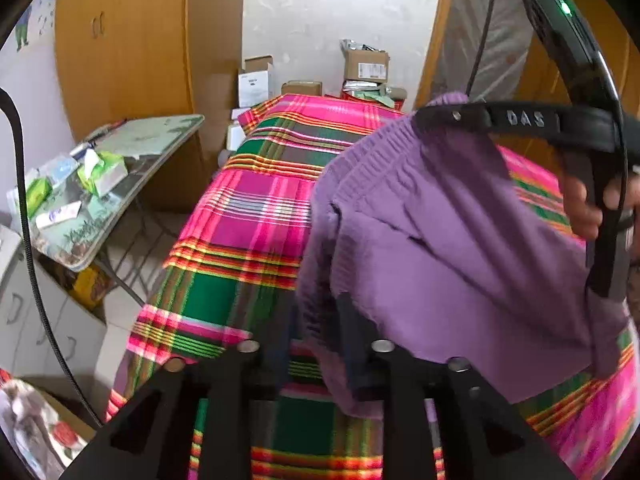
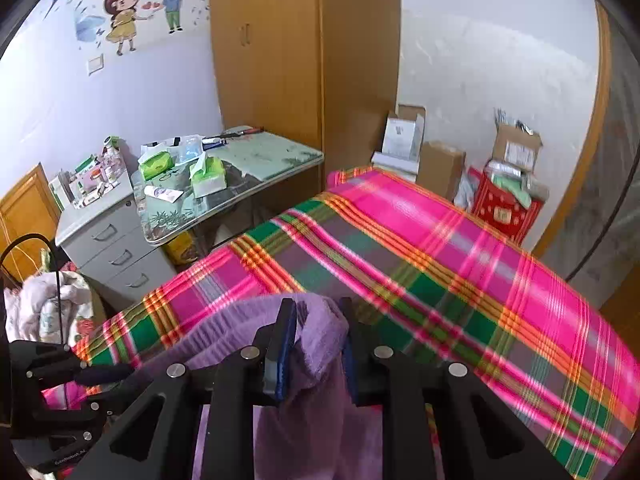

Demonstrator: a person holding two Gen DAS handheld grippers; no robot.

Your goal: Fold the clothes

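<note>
A purple knitted garment (image 1: pixel 460 248) hangs over the bed with the pink and green plaid cover (image 1: pixel 248 216). My right gripper (image 1: pixel 434 114) holds it up by its ribbed top edge, and a hand (image 1: pixel 588 208) grips the handle. In the right wrist view the garment (image 2: pixel 320 344) is bunched between the fingers of the right gripper (image 2: pixel 316 312), which is shut on it. My left gripper (image 1: pixel 316 320) is open at the garment's lower left edge, with a strip of bed cover showing beside the cloth between the fingers. The left gripper (image 2: pixel 112 372) also appears low on the left.
A glass-topped table (image 2: pixel 272 160) with tissue packs stands left of the bed, next to a grey drawer unit (image 2: pixel 112 248) and a wooden wardrobe (image 2: pixel 280 60). Cardboard boxes (image 2: pixel 440 168) and a red crate (image 2: pixel 504 208) are at the bed's far end. Other laundry (image 2: pixel 44 308) is piled at the left.
</note>
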